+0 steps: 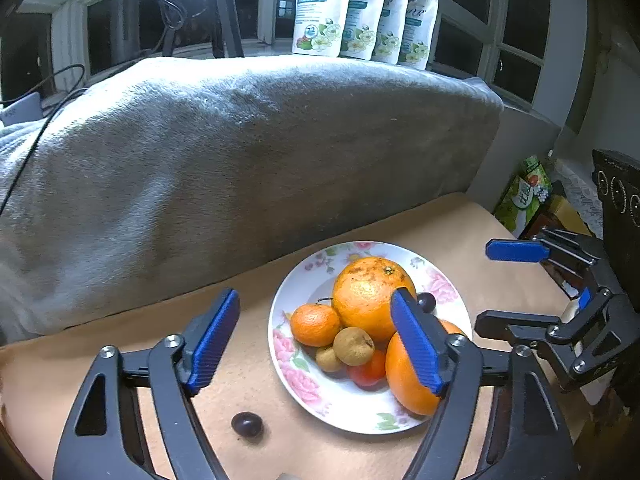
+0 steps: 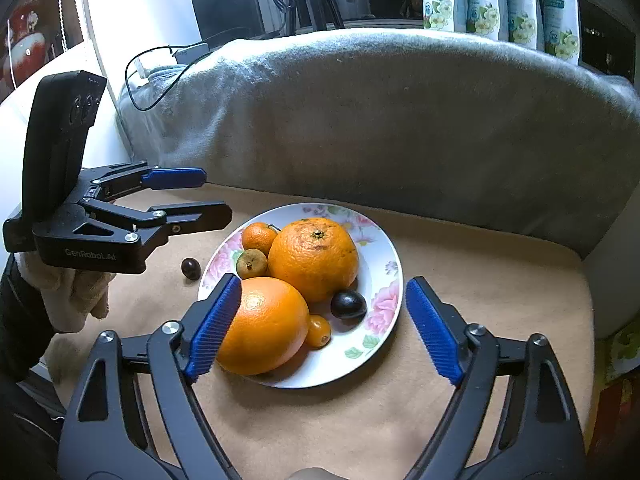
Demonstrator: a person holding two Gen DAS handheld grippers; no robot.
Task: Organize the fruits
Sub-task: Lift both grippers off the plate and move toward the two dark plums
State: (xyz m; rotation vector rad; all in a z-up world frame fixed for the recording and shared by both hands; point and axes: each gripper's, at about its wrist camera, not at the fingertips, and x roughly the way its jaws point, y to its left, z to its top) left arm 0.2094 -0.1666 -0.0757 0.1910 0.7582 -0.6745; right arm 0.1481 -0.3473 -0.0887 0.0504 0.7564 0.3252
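Observation:
A floral white plate on the tan surface holds two large oranges, a mandarin, brown longans, a small red-orange fruit and a dark grape. One dark grape lies on the surface left of the plate. My left gripper is open and empty, above the plate's left part. My right gripper is open and empty, over the plate's near edge.
A grey blanket-covered cushion rises right behind the plate. White pouches stand on the sill behind it. Green and yellow packets and a black device sit at the right. Cables lie at the back left.

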